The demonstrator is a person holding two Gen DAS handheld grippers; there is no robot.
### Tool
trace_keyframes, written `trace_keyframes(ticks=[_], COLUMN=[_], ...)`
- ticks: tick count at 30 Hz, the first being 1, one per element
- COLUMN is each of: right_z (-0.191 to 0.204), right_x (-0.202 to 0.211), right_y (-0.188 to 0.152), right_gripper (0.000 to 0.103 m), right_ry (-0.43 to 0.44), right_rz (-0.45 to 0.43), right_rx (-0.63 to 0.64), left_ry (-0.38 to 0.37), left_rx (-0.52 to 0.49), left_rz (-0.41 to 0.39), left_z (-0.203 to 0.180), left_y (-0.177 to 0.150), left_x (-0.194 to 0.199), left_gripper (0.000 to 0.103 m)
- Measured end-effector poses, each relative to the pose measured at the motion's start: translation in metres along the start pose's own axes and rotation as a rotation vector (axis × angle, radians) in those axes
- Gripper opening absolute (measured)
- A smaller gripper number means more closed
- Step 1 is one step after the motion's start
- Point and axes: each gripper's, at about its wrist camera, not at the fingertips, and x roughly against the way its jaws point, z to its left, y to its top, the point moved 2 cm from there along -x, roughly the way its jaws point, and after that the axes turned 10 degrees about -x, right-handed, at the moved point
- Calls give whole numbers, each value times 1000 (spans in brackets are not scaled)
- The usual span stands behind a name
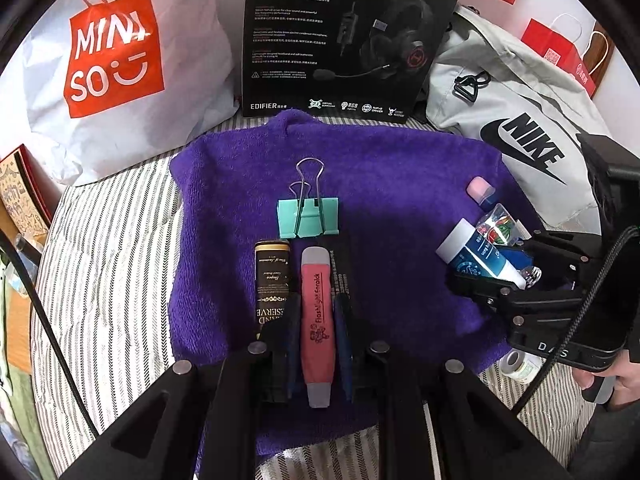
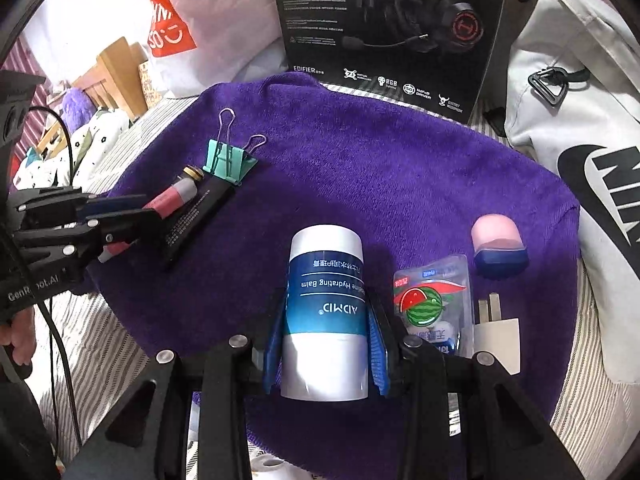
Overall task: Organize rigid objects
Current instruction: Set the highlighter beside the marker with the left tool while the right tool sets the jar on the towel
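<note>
On the purple towel [image 1: 400, 168], my left gripper [image 1: 318, 300] is shut on a pink stick printed "Flashlight Earpick" [image 1: 318, 332]. The stick lies between a black and gold tube [image 1: 272, 280] and a flat black box [image 1: 340, 264]. A teal binder clip [image 1: 308, 216] sits just beyond them. My right gripper [image 2: 326, 300] is shut on a white and blue balm tube [image 2: 326, 312]. Beside it lie a watermelon packet [image 2: 430, 304], a white plug [image 2: 496, 336] and a pink and blue capped piece [image 2: 498, 244]. In the right wrist view the left gripper [image 2: 148, 210] is at the left.
A black headphone box [image 1: 340, 40] stands behind the towel, with a white Miniso bag [image 1: 112, 60] to its left and a grey Nike bag [image 1: 520, 120] to its right. Striped bedding [image 1: 112, 260] lies under everything. A tape roll [image 1: 518, 362] lies by the towel's near right corner.
</note>
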Motion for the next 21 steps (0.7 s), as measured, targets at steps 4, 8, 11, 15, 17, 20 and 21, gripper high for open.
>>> trace_keyframes(ticks=[4,8,11,15,17,20,21], right_z=[1,-2,-5,-10,-13,-18,-19], right_x=[0,3,9,22,29,39,43], right_y=[-1,-2,-4,-9,-11,-15,-17], right_gripper=[37,38,39,41,44,44,44], right_ry=[3,20,42,48,48,58,59], right_rz=[6,2,2,-14,-24,-39,-51], right_rx=[16,5,-15,-34,-33,-42,-45], left_ry=[0,-6,-14,-25,-32,-38,-37], left_rx=[2,-12,-23,-39,-46,-51,-53], left_rz=[0,2,2,5,9,21,23], left_z=[1,-6,-13,-22,-26,-30,-31], left_y=[0,3,4,11,15,19,20], left_x=[0,-1,-3,-6,-8,-14,-16], left_gripper=[17,17,17,17,17,17,17])
